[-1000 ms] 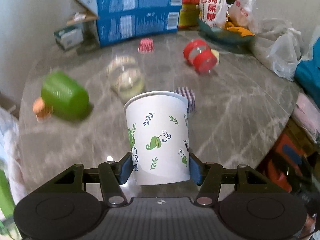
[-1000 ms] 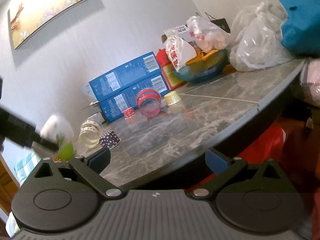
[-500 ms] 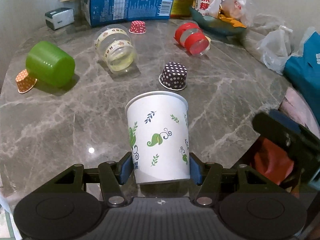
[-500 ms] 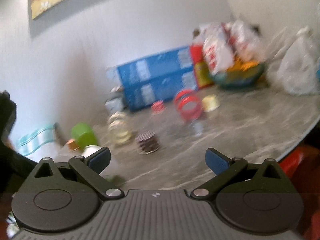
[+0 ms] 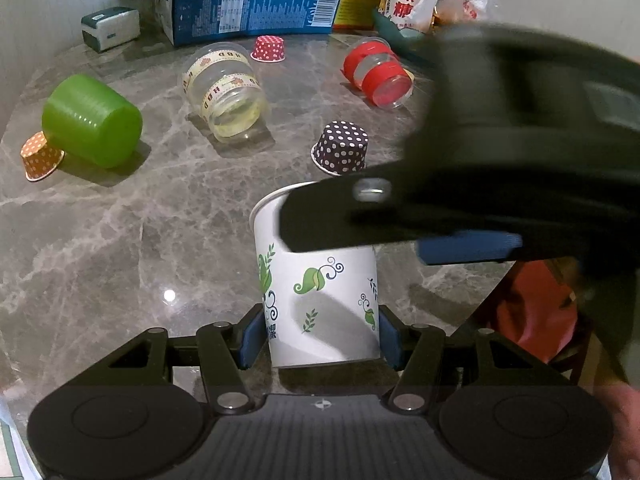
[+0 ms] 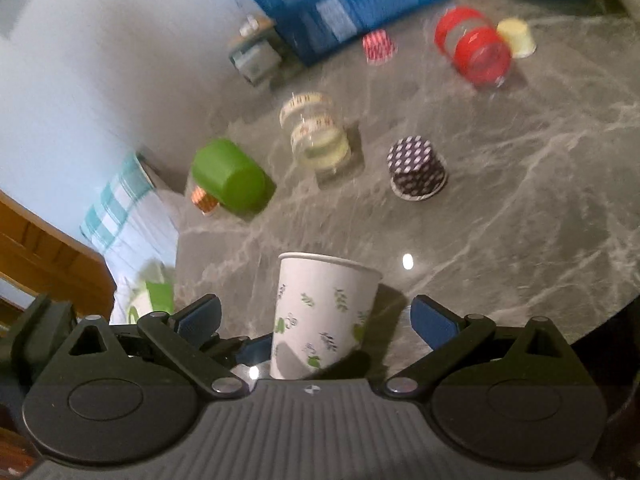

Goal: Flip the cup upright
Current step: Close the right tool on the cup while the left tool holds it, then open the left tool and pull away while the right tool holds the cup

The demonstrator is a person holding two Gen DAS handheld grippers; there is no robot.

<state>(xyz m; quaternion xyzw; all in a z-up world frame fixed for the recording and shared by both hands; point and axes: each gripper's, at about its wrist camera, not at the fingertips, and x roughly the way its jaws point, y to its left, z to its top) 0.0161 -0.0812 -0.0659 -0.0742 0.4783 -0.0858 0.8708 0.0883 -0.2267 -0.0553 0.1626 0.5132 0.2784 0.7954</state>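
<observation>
left gripper point(image 5: 320, 340) clamps the cup point(image 5: 320, 300) low, rim up, over table point(image 5: 120, 240) | right gripper point(image 6: 314, 320) gapes around it | close squarely mid-wall before you release left

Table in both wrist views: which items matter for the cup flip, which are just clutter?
In play:
- paper cup, rim up, clamped by the left claw
- right claw, open, straddling the cup

Clutter:
- green cup, on its side
- clear jar, on its side
- red-banded jar, on its side
- polka-dot liner
- blue boxes
</observation>
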